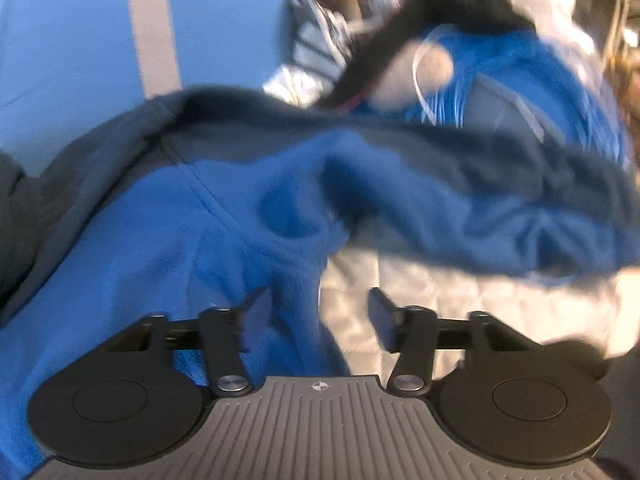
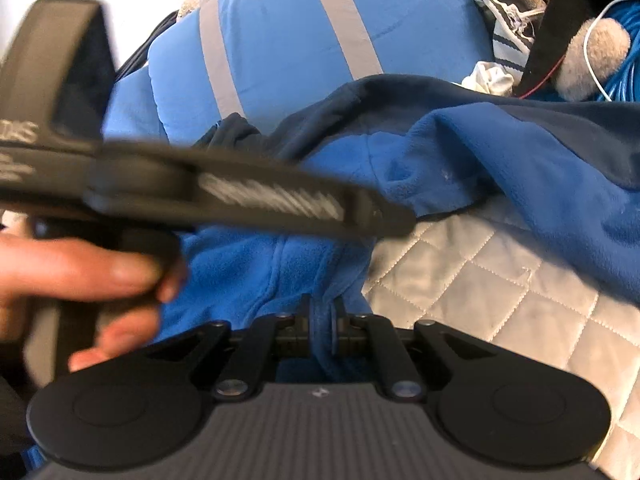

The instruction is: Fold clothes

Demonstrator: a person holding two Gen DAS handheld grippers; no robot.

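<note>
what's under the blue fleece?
The fleece lies on a white quilted cover, bare toward the right. Whatever is beneath its bunched folds stays hidden.

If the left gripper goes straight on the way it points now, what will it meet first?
Most likely the blue fleece garment. The left gripper has its jaws apart, with a fleece fold by one finger and the quilted cover by the other. Blur makes the depth uncertain.

A rumpled blue fleece garment with dark navy trim lies bunched on the quilted surface.
</note>
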